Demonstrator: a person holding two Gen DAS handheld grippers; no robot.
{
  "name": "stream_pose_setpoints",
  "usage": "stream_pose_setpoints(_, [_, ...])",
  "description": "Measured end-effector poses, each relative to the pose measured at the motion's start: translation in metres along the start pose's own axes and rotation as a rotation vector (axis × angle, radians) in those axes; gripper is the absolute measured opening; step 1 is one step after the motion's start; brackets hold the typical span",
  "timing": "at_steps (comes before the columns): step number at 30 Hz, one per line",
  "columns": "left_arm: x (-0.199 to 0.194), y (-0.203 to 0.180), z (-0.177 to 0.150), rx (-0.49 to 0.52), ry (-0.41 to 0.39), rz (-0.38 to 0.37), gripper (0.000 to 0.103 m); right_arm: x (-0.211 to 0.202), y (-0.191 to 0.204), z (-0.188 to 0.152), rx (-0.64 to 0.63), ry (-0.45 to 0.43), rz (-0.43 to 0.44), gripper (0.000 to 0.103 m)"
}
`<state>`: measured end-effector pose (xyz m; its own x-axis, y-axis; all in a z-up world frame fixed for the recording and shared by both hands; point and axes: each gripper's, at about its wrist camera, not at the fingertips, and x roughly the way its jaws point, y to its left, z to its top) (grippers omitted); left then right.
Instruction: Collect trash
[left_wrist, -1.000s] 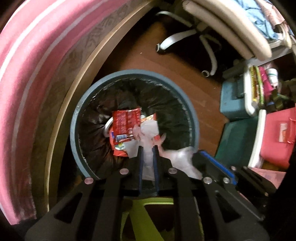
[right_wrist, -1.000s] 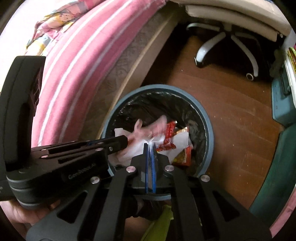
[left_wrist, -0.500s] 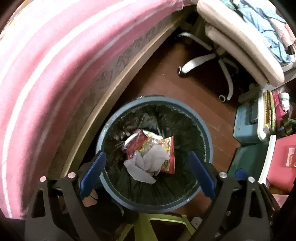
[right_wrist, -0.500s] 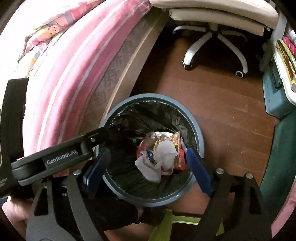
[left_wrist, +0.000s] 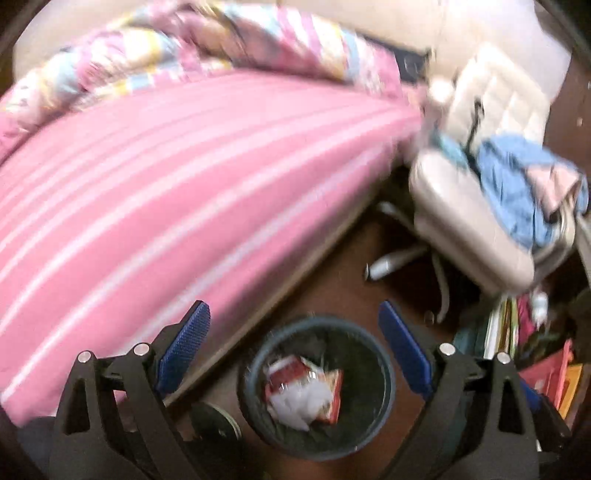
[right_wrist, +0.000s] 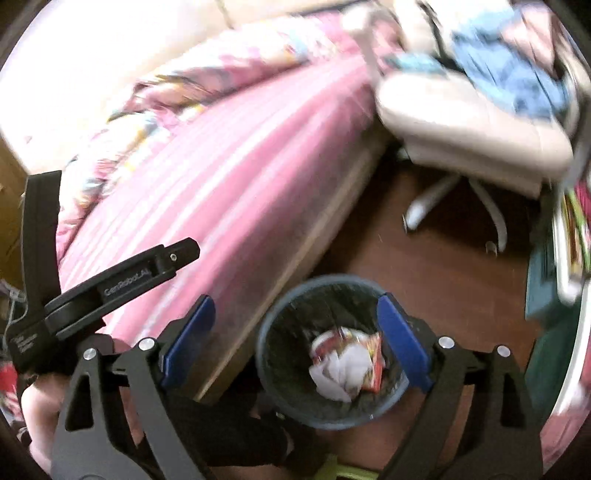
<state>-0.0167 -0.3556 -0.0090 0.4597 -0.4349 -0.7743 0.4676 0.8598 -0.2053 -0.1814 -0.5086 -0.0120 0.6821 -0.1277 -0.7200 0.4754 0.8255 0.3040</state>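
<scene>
A round blue-grey trash bin with a black liner stands on the floor beside the bed. Inside it lie crumpled white tissue and red snack wrappers. My left gripper hovers high above the bin, open, with nothing between its blue pads. The right wrist view shows the same bin and trash from above. My right gripper is over it, its jaws still opening and nothing between them. The left gripper's black housing and a hand show at the left.
A bed with a pink striped sheet runs along the left. A cream office chair piled with clothes stands behind the bin. Teal storage boxes and books line the right. Brown wooden floor lies between them.
Both grippers were shut on tissue over the bin, then opened and let it fall in. Both have since risen, so the bin looks smaller and the bed fills more of the views.
</scene>
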Motion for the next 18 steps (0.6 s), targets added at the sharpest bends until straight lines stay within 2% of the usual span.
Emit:
stream_pose_setpoints(4, [-0.054,0.026,0.012,-0.033,-0.114,0.022,0.09,-0.029,0.04,0.015,-0.081,-0.073,0.054,0.091])
stream_pose_setpoints(5, [-0.069,0.035,0.013,-0.05,-0.144,0.035,0.09,-0.039,0.06,0.019,-0.12,-0.099,0.085,0.092])
stream_pose_setpoints(7, [-0.101,0.055,0.015,-0.081,-0.196,0.064,0.09,-0.047,0.075,0.024,-0.147,-0.115,0.108,0.093])
stream_pose_setpoints(8, [-0.112,0.063,0.017,-0.093,-0.215,0.079,0.091,-0.054,0.097,0.025,-0.186,-0.128,0.142,0.093])
stream_pose_setpoints(10, [-0.137,0.08,0.017,-0.117,-0.252,0.114,0.092,-0.06,0.114,0.027,-0.217,-0.133,0.169,0.094])
stream_pose_setpoints(11, [-0.15,0.091,0.017,-0.13,-0.268,0.139,0.093,-0.062,0.136,0.025,-0.261,-0.138,0.201,0.094])
stream_pose_setpoints(13, [-0.174,0.112,0.015,-0.165,-0.297,0.208,0.094,-0.066,0.153,0.024,-0.294,-0.141,0.221,0.095])
stream_pose_setpoints(18, [-0.215,0.166,0.007,-0.259,-0.345,0.288,0.097,-0.064,0.218,0.01,-0.366,-0.1,0.328,0.095])
